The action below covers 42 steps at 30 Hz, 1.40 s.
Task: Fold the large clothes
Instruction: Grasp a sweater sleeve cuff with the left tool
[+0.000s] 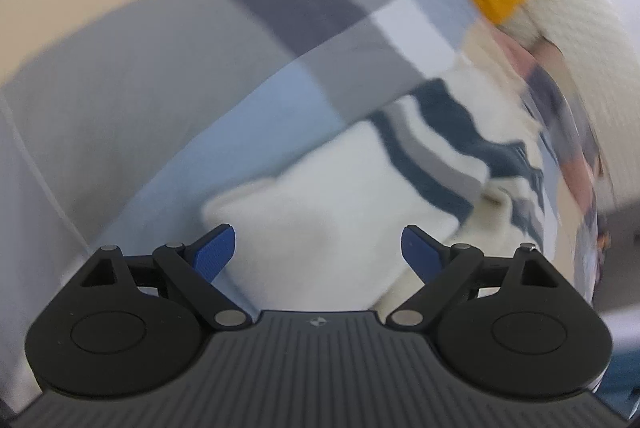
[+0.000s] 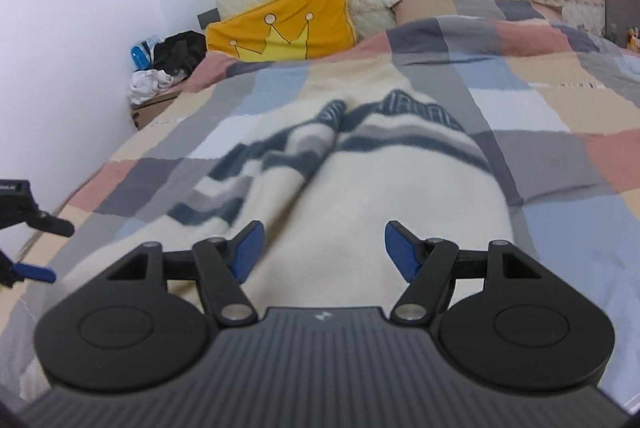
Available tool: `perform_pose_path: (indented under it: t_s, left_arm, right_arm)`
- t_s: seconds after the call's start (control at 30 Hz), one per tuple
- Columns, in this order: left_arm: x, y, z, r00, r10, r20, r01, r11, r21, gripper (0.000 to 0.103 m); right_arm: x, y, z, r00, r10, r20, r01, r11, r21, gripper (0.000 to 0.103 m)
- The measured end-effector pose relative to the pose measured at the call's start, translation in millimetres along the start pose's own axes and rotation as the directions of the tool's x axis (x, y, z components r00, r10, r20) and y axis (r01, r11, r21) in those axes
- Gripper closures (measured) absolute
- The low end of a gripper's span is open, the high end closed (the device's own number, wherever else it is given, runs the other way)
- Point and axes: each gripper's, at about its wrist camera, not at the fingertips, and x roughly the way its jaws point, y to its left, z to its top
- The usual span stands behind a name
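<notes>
Left wrist view: left tool was spread wide, empty, over the cream striped sweater's edge.
Right wrist view: right tool hung released above the sweater, which lay on the bed, sleeve apparently folded in.
Progress: seemingly partway; more folds remained.

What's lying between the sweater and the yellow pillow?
Only bare patchwork quilt: in the right wrist view nothing else sits between the sweater and the yellow pillow.
</notes>
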Motion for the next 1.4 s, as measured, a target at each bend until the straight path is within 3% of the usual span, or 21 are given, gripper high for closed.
perform_pose_path:
  t_s: [0.23,0.43,0.5,0.53,0.63,0.8,1.0,1.1,1.2,1.4]
  left_arm:
    - [31,14,-8,0.999,0.049,0.009,-0.047,0.985,-0.165,0.014]
    - [50,12,-7,0.992,0.126,0.022,-0.119,0.970,-0.214,0.022]
    - [51,9,-9,0.985,0.169,0.029,-0.159,0.965,-0.210,0.036]
    - [53,10,-9,0.983,0.179,0.030,-0.169,0.963,-0.209,0.038]
    - [56,11,-6,0.981,0.193,0.038,-0.181,0.962,-0.204,0.049]
    - [52,9,6,0.980,0.181,0.079,-0.166,0.973,-0.162,0.077]
    - [25,8,31,0.960,0.189,0.204,-0.172,0.980,-0.096,0.081]
    - [12,3,52,0.940,0.222,0.259,-0.216,0.975,-0.051,0.081]
    - [9,-10,72,0.918,0.268,0.291,-0.289,0.957,0.033,0.081]
    - [43,-47,79,0.861,0.405,0.308,-0.480,0.847,0.229,0.081]
  right_arm:
    - [17,-13,-5,1.000,-0.017,-0.018,0.018,0.999,0.035,0.034]
    - [28,-20,-6,1.000,-0.027,-0.016,0.028,0.998,0.054,0.034]
    - [30,-21,-5,1.000,-0.027,-0.014,0.028,0.998,0.057,0.034]
    - [31,-21,-5,1.000,-0.028,-0.012,0.029,0.998,0.056,0.034]
    - [32,-22,-5,1.000,-0.029,-0.010,0.030,0.998,0.053,0.034]
    - [33,-23,-5,0.999,-0.034,-0.016,0.035,0.998,0.053,0.034]
    - [31,-23,-5,0.999,-0.054,0.009,0.053,0.997,0.052,0.034]
    - [32,-24,-4,0.998,-0.056,0.010,0.055,0.997,0.058,0.034]
    - [33,-25,-3,0.998,-0.055,0.009,0.055,0.997,0.060,0.034]
    - [37,-23,-2,0.999,-0.050,0.003,0.049,0.997,0.057,0.034]
